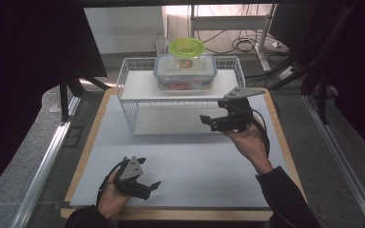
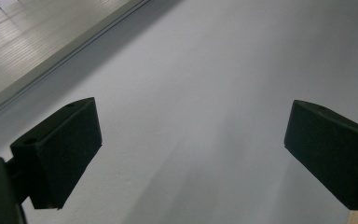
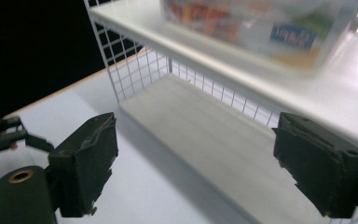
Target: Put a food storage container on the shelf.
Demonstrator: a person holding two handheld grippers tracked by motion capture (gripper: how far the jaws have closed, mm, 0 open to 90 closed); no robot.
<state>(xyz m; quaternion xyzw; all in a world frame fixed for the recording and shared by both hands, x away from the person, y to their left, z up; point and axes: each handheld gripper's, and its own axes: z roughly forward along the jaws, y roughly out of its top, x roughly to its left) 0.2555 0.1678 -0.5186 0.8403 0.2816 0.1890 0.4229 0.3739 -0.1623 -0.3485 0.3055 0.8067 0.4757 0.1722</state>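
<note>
The right gripper (image 1: 212, 122) hangs in front of the white wire rack (image 1: 128, 102), jaws wide apart with nothing between them, aimed at the rack's lower shelf (image 3: 205, 140). A clear lidded food box (image 1: 185, 71) sits on the rack's top shelf with a green bowl (image 1: 186, 47) on it. The left gripper (image 1: 148, 183) rests low over the grey worktop (image 1: 195, 161) near the front edge, jaws wide open and empty.
</note>
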